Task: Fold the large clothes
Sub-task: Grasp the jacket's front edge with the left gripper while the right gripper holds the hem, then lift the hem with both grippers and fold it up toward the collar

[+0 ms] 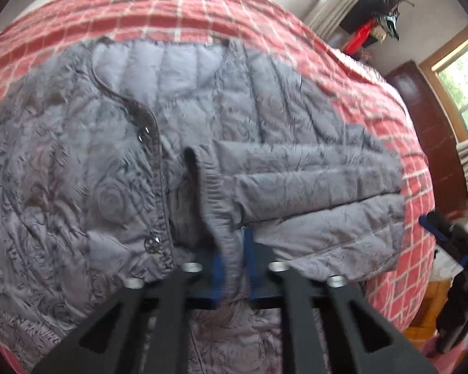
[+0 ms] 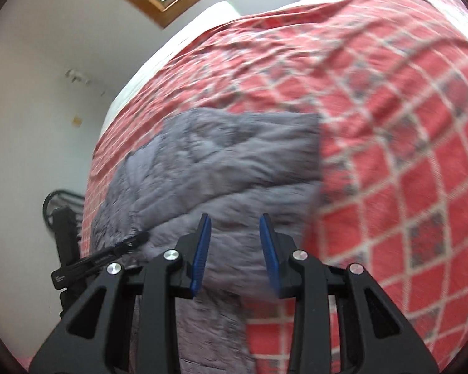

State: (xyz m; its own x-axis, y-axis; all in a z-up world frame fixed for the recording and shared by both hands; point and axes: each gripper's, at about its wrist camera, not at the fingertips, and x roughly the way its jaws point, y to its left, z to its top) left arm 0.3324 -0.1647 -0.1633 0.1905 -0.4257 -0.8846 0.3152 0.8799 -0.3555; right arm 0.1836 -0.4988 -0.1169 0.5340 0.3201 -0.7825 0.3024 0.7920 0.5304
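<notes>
Left gripper (image 1: 234, 265): black w/ blue pads, pinched tight on ribbed cuff (image 1: 213, 193) of grey quilted jacket's sleeve; cuff fabric runs up between the pads.
Right gripper (image 2: 235, 249): black, blue ribbed pads spread apart, grey fabric seen below the gap, pads not pressing it.
Jacket (image 1: 93, 171): grey quilted puffer w/ rose-pattern print, lies flat on bed, front up, snap buttons down the placket; one sleeve folded across the body.
Edges: jacket's straight edge (image 2: 318, 155) sits well inside the bedspread; bed edge drops off on right side of left-wrist view.
Open room: wide bare stretch of red-and-white checked bedspread (image 2: 405, 171) beside and beyond jacket.
Textures: puffy stitched channels, crinkled shell; bedspread woven, lightly wrinkled.
Around: dark wooden door (image 1: 427, 131), window w/ wood frame (image 1: 461, 84), white wall (image 2: 46, 109), black rack (image 2: 62, 218) off the bed's side. Both views motion-blurred.
</notes>
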